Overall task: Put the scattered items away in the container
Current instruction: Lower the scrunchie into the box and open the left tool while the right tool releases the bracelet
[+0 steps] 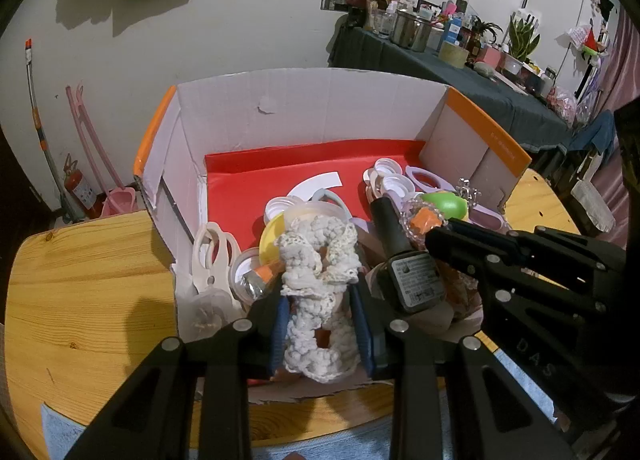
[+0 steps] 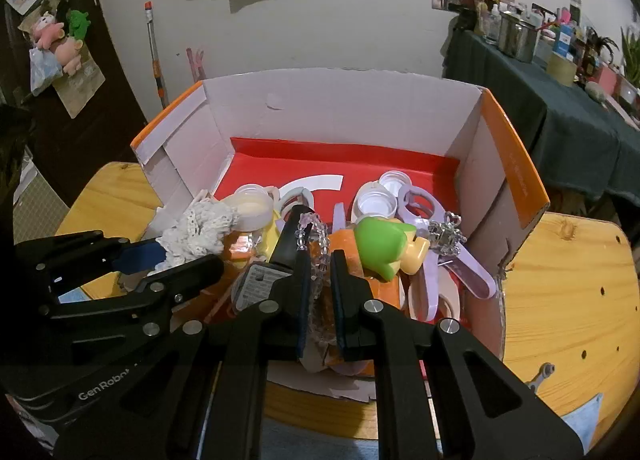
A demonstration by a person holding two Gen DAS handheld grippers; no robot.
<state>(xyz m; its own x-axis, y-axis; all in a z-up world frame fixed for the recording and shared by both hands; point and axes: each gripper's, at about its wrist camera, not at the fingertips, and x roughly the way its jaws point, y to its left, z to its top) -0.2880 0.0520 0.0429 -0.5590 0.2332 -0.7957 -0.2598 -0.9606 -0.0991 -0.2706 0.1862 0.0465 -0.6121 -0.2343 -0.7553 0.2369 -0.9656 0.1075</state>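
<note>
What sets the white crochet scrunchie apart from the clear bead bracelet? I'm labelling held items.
The scrunchie is soft, opaque white yarn, bulky between the left gripper's jaws. The bead bracelet is a thin string of clear hard beads in the right gripper. Both are loops, held over the box.

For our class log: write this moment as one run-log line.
left tool: shut on scrunchie | right tool: shut on bead string | both over box

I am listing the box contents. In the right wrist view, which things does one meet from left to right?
White crochet scrunchie → black bottle → clear bead bracelet → green toy → silver charm.
</note>
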